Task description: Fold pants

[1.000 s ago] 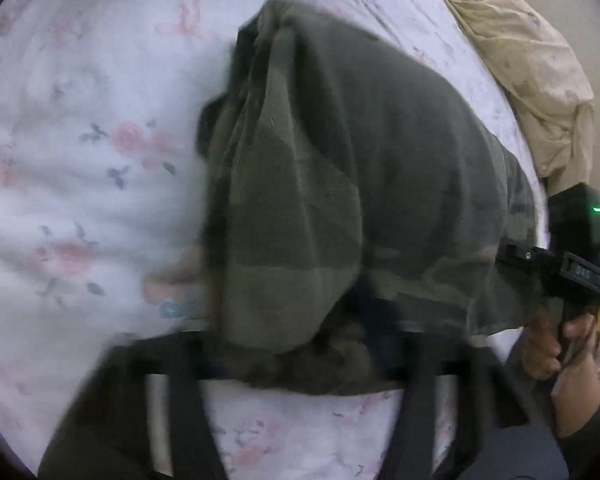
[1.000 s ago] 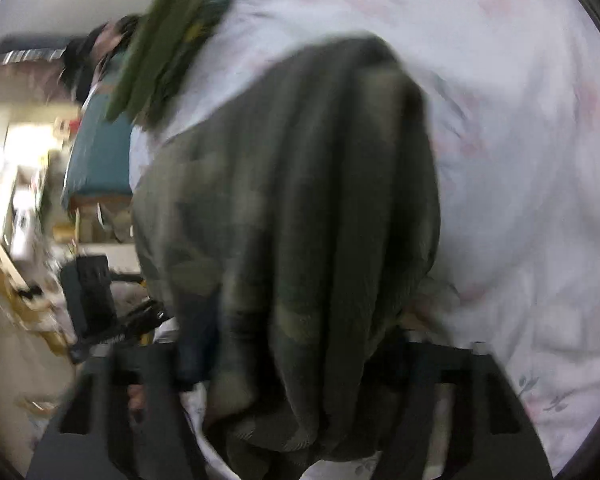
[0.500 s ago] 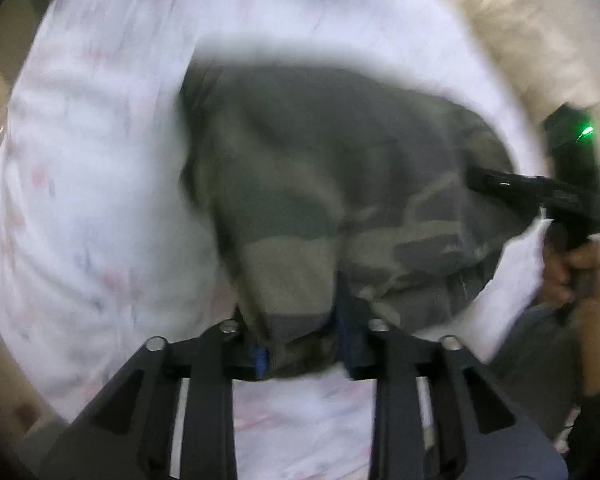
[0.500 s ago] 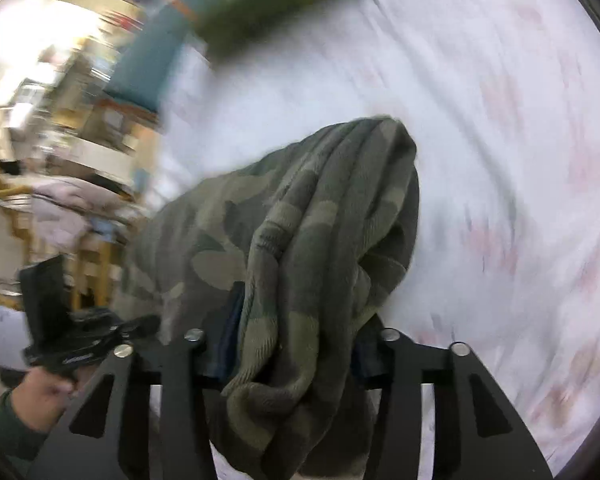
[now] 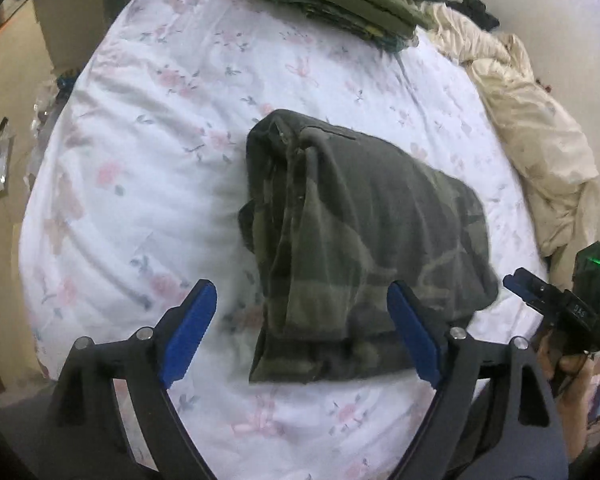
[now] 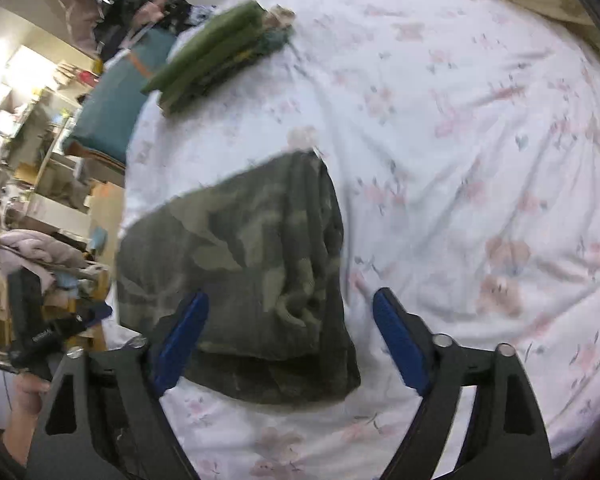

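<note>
The camouflage pants (image 5: 360, 240) lie folded in a compact bundle on the white floral bed sheet (image 5: 148, 152). They also show in the right wrist view (image 6: 244, 272). My left gripper (image 5: 302, 332) is open and empty, just above the near edge of the bundle. My right gripper (image 6: 288, 340) is open and empty, above the bundle's near right corner. The right gripper also shows at the right edge of the left wrist view (image 5: 556, 304), held in a hand. The left gripper shows at the left edge of the right wrist view (image 6: 56, 328).
A stack of folded green clothes (image 5: 340, 0) lies at the far end of the bed, also in the right wrist view (image 6: 220, 52). A crumpled cream blanket (image 5: 532, 120) runs along the bed's right side. Cluttered shelves and a teal box (image 6: 116, 112) stand beyond the bed.
Both grippers have opened and let go of the pants. The bundle now rests on the sheet, and both grippers have drawn back from it.
</note>
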Available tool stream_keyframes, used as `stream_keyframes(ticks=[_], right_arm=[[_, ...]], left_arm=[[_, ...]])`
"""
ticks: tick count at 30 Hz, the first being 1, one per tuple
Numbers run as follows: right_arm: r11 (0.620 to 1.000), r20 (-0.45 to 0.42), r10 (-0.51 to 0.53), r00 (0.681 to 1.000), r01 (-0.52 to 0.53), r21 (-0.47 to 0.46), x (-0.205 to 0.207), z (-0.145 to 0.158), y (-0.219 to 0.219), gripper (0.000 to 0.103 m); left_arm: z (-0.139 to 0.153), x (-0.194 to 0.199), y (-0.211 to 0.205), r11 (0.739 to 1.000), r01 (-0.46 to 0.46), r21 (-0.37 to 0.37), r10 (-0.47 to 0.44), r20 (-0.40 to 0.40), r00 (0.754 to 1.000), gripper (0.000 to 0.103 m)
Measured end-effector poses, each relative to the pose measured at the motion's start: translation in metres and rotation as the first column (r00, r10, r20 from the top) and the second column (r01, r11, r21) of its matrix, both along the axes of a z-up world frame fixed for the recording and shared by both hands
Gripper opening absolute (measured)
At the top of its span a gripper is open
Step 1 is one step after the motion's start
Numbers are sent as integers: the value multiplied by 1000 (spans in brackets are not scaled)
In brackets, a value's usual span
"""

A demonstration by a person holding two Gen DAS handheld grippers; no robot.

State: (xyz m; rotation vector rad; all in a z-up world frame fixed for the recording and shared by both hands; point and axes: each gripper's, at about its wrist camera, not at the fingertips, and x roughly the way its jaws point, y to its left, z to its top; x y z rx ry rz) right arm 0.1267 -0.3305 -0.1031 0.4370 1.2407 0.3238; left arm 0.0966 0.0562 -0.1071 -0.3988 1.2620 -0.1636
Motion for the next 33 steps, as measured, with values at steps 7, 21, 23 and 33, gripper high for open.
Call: stream_keyframes(ticks=[7, 21, 23, 33], right_arm=[[989, -17, 120, 993, -121, -85, 1, -18, 37, 10], [944, -203, 241, 949, -278, -178, -57, -40, 59, 8], [917, -231, 259, 938, -314, -247, -57, -57, 72, 8], [980, -159, 143, 977, -162, -117, -49, -11, 29, 52]], left_arm=[[5, 10, -32, 987, 157, 39, -159, 54, 986, 5], [-45, -25, -39, 951, 285, 123, -256, -208, 944, 4], [-55, -25, -50, 929, 324, 181, -281, -226, 933, 4], [-15, -25, -20, 967, 190, 171, -156, -197, 968, 59]])
